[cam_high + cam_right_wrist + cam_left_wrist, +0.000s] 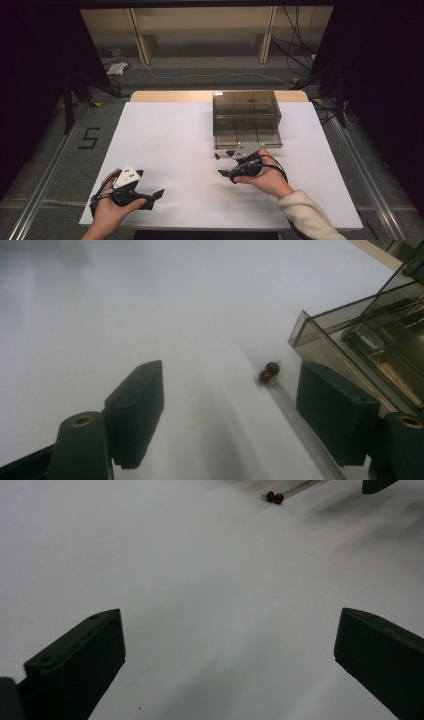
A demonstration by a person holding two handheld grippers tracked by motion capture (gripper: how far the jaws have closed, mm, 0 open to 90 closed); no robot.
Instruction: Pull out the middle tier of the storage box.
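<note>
Between right tool (230,410) jaws, red beads (268,372).

Right gripper (226,163) near beads (217,156), beside box (246,119).

floor (45,150): grey, "5" marked | wooden shelving (200,30) behind | surroundings dark
</note>
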